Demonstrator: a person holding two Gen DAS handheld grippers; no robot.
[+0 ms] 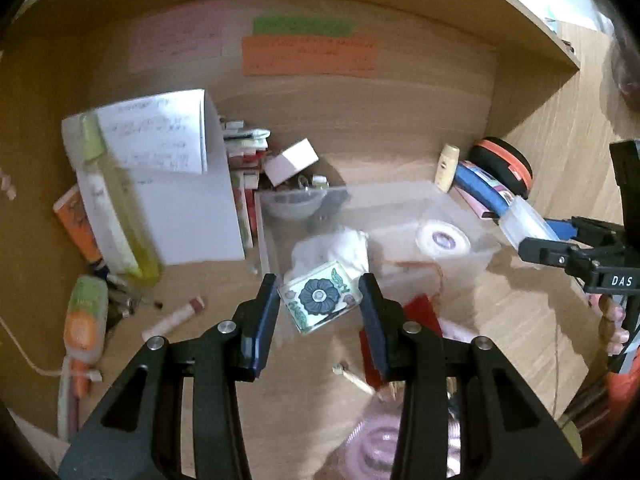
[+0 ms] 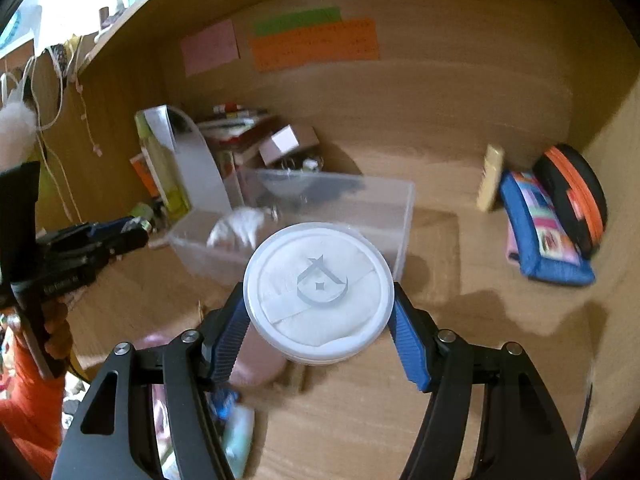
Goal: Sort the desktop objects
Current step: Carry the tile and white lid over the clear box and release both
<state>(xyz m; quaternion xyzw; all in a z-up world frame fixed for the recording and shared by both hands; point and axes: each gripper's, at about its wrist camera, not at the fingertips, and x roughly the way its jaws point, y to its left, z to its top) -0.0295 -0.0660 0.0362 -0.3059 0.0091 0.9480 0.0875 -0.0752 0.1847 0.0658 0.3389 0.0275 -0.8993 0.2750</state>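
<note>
Above the desk, left gripper (image 1: 319, 300) clamps a small flowered box (image 1: 319, 295), rigid, light; right gripper (image 2: 319, 312) pinches a round white tub (image 2: 319, 290) by its slick rim.

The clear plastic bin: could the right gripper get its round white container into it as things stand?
Probably yes. The right gripper holds the round white container just short of the clear plastic bin, whose top is open. Only some white crumpled stuff lies at its left end, so the near side looks free.
</note>
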